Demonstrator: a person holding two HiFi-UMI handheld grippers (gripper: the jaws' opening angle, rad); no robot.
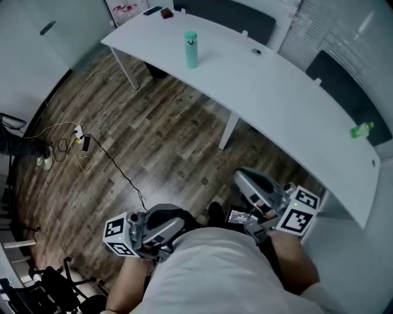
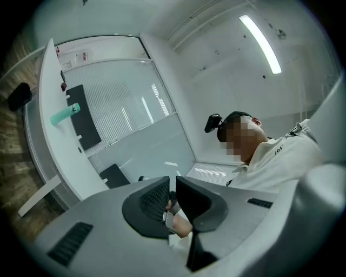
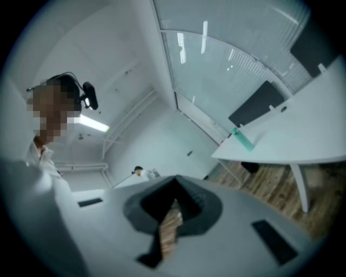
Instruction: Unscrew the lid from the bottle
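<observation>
Left gripper view: left gripper (image 2: 172,188) has its jaws together with only a thin slit between the pads, nothing clamped. Right gripper view: right gripper (image 3: 174,185) is the same, jaws closed and empty. Head view puts both low and close against the person's white shirt (image 1: 215,276), one on each side, marker cubes facing up.

Task item: teal bottle (image 1: 191,52) stands upright on the white table (image 1: 288,104), toward its left end. Lid (image 1: 190,35) is on it. It's well apart from both grippers, with open floor between.

Surface: the table is a long curved white top on white legs (image 1: 228,132).
- small green bottle (image 1: 361,130) near the right end
- small dark round thing (image 1: 256,51) mid-table, can't tell what it is
- black and red items (image 1: 158,11) at the far left end, too small to identify
- dark chair backs (image 1: 344,92) on the far side of the table

Floor: grey-brown wood planks (image 1: 159,135).
- power strip (image 1: 78,132) at the left with pale cables coiled beside it
- black cable (image 1: 120,172) running from it toward the person
- black chair base (image 1: 55,285) in the lower left corner

Room: white walls, with a glass partition with blinds (image 2: 119,103) behind the table. Ceiling strip light (image 2: 259,35) is on.
</observation>
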